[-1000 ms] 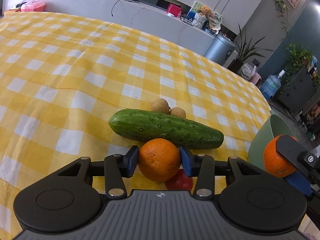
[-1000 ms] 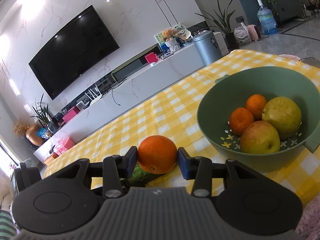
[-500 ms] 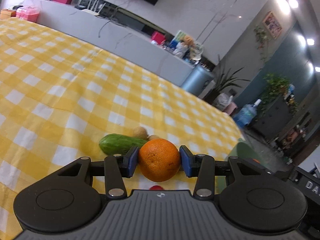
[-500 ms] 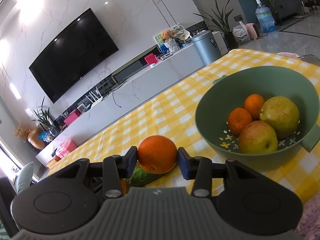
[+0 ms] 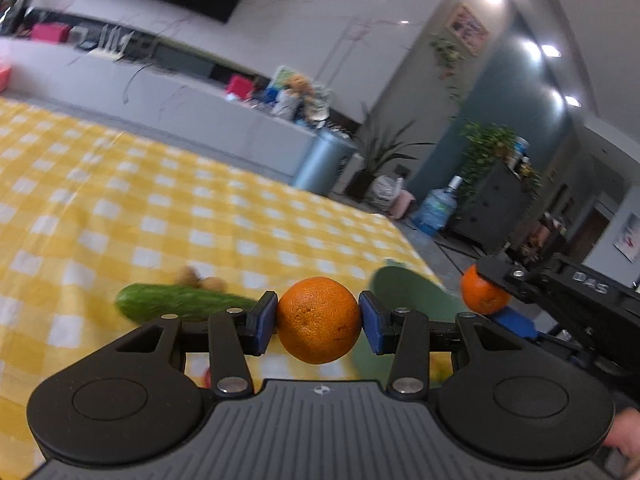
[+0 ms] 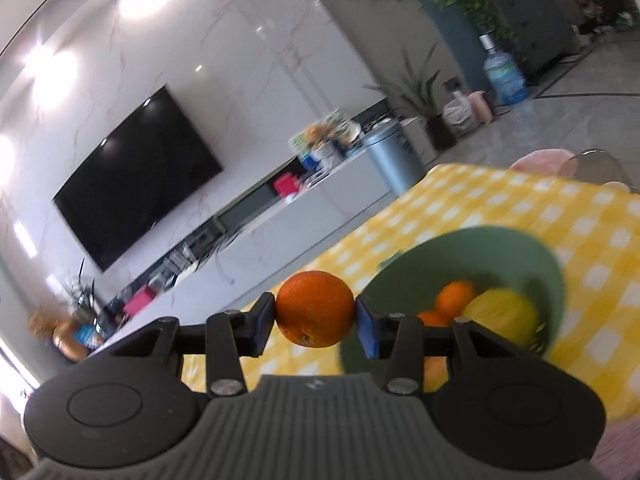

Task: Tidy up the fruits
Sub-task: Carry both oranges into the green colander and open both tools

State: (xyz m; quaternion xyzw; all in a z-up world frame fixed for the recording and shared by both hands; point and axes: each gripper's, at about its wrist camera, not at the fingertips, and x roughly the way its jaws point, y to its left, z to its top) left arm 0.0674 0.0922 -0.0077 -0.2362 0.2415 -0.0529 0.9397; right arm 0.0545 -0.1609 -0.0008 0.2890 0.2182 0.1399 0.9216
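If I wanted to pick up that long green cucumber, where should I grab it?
Probably around its middle. The cucumber lies flat on the checked tablecloth, long and thin, so come down from above with the fingers across its narrow width. Gripped near an end it would likely tip. The small round brown fruits sit close behind it, so mind the far finger.

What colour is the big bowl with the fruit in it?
The bowl is green, seen best from the right wrist camera.

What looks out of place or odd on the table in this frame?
A cucumber lies on the yellow checked tablecloth among the fruit, a vegetable in a fruit-sorting scene. Otherwise nothing looks spilled or damaged: each gripper holds an orange squarely, left gripper, right gripper, and the green bowl sits upright.
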